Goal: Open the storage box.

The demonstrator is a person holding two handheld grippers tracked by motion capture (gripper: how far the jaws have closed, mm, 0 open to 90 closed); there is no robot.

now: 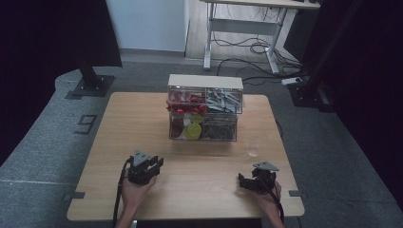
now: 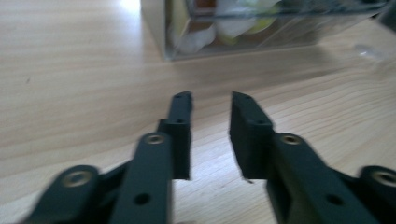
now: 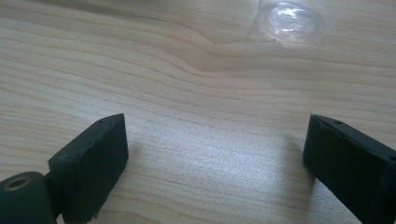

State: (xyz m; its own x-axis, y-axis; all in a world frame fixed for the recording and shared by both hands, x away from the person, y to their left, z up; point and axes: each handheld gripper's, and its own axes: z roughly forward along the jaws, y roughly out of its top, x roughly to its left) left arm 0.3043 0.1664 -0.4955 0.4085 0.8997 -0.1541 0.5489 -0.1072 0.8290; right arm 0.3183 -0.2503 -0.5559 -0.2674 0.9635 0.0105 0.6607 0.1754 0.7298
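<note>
A single large digit "9" (image 1: 86, 124), marked in dark lines on the grey floor, sits just off the left edge of the wooden counter (image 1: 142, 142) in the high view. It is the one readable sign here. Whatever printing there may be on the packets inside the clear organizer box (image 1: 204, 108) at the counter's far side is too small to read.

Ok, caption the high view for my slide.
Two hand-held grippers, left and right, rest apart before a clear organizer and cup.
</note>
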